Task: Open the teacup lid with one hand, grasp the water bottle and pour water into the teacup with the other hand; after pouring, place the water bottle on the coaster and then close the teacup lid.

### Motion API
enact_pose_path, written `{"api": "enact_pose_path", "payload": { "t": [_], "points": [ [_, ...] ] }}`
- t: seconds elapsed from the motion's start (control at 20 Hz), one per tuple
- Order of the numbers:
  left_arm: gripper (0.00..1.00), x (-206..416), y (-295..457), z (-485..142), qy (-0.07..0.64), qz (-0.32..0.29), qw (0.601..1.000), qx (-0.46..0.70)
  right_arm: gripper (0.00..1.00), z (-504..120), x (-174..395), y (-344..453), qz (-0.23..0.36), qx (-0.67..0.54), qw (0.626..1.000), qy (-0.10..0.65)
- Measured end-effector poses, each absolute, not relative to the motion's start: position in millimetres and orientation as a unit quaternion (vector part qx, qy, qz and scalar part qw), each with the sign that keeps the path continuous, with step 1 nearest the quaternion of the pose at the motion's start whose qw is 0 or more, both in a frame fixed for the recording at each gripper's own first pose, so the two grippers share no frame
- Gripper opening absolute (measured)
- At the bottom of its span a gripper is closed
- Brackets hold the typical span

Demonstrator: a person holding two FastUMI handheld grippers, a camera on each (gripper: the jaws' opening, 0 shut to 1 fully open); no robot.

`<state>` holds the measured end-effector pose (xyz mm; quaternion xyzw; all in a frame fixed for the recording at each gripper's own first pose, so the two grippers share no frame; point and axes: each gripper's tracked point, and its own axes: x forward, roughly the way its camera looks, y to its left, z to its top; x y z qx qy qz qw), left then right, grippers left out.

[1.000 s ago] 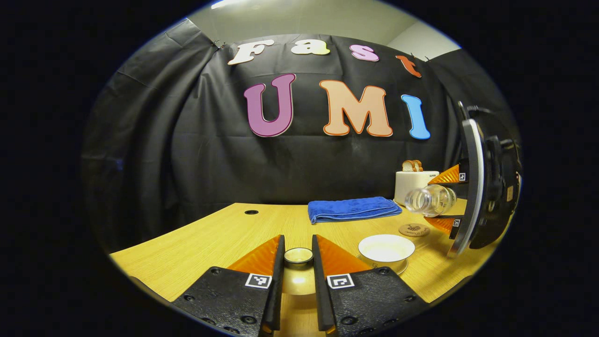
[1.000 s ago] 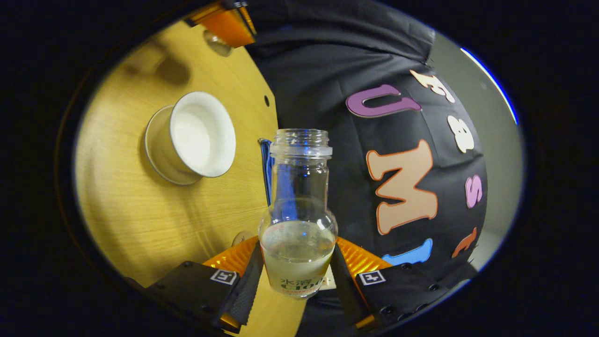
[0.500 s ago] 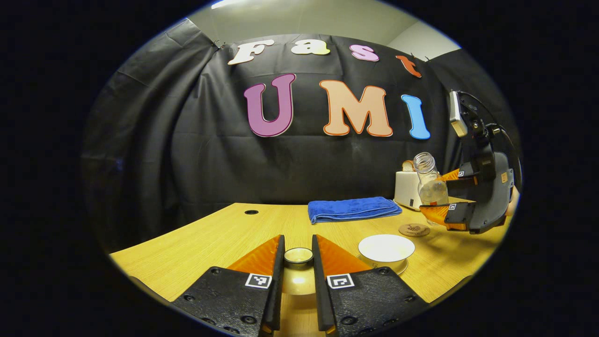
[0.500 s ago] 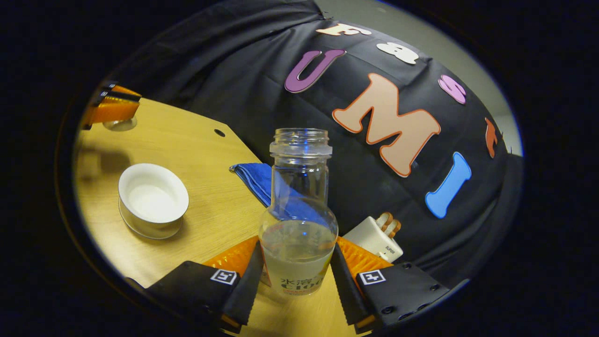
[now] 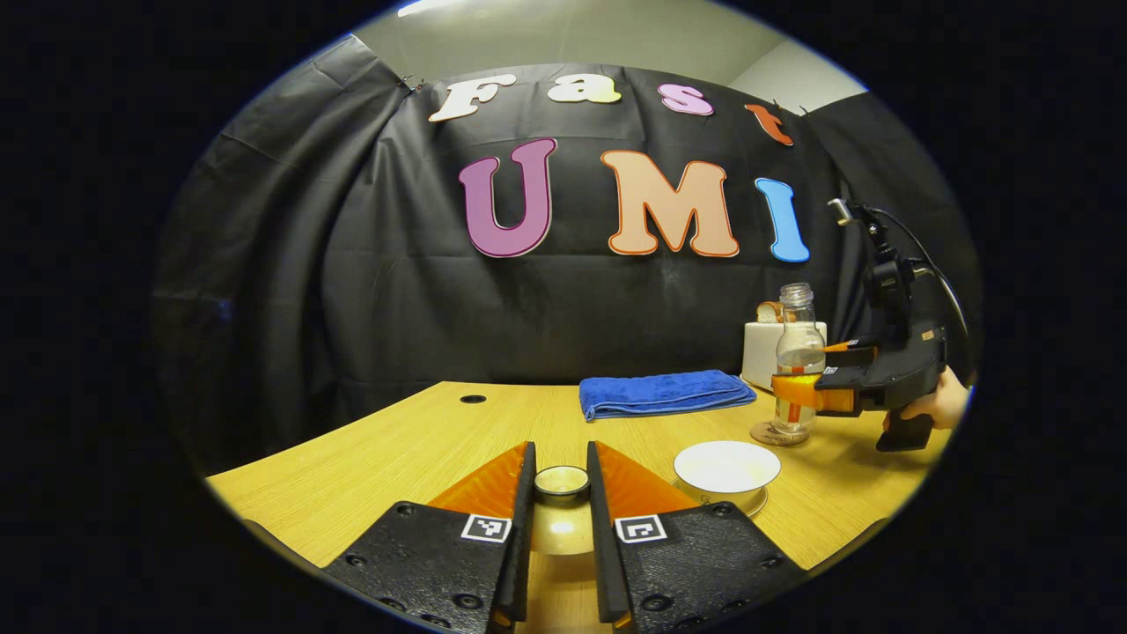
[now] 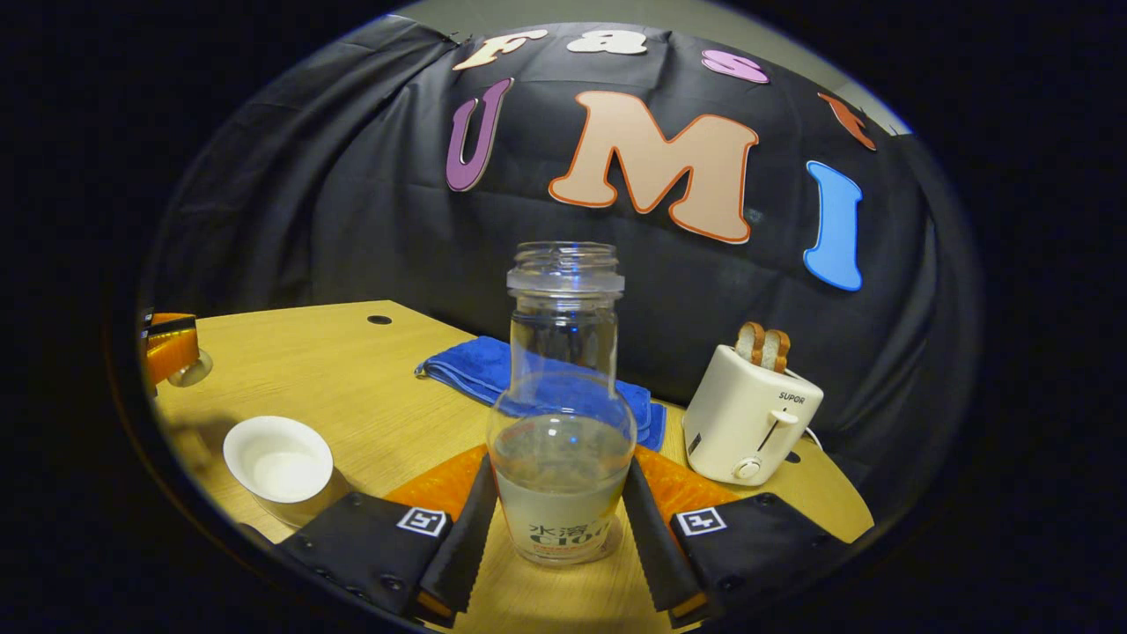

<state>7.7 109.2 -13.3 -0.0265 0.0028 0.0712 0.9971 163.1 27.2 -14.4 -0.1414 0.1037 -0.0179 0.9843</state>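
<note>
On the table, an upright, uncapped, part-filled water bottle.

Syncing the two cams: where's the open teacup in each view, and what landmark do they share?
Left gripper view: teacup lower right of centre, just right of the left gripper.
Right gripper view: teacup lower left, left of the water bottle.
Shared landmark: blue towel behind it.

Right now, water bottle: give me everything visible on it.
The water bottle is clear, glass-like, with a narrow threaded neck, no cap and a bulbous body, partly filled, with a printed label low down. It stands upright on the round coaster, between the right gripper fingers, which press its lower sides. Blue towel and toaster sit behind.
</note>
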Motion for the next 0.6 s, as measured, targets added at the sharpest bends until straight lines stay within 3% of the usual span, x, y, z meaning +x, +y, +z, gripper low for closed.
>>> {"api": "enact_pose_path", "payload": {
  "t": [0.6],
  "points": [
    [0.28, 8, 110, -14, 0.003, 0.071, 0.997, -0.027, 0.80, -26, 185, 2, -0.053, -0.066, 0.991, 0.104]
  ]
}}
